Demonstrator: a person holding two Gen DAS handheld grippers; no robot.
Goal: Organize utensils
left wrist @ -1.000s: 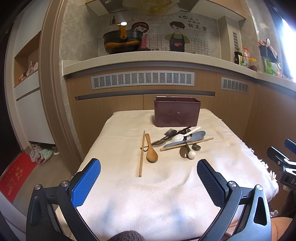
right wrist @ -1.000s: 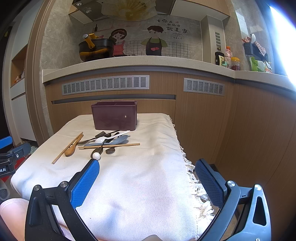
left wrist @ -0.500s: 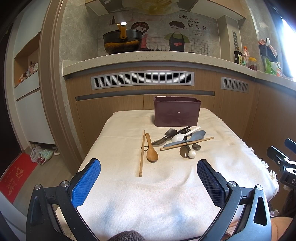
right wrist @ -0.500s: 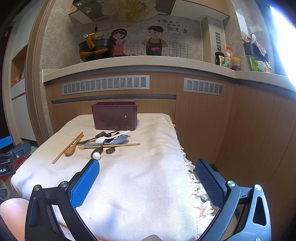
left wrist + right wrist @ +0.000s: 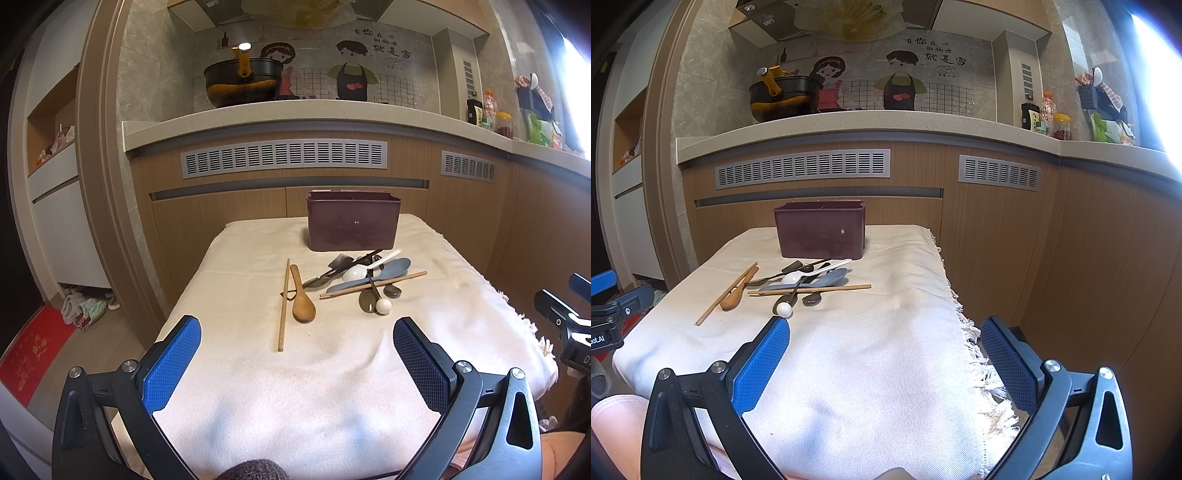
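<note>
A dark maroon utensil box stands at the far end of a cloth-covered table; it also shows in the right wrist view. In front of it lie a wooden spoon, a single chopstick, and a pile with a second chopstick, a grey-blue spoon, a white spoon and dark metal utensils. My left gripper is open and empty near the table's front edge. My right gripper is open and empty over the front right part.
The cloth's fringed edge hangs off the table's right side. A wooden counter front rises right behind the table, with a black pot on top. Floor with a red mat lies to the left.
</note>
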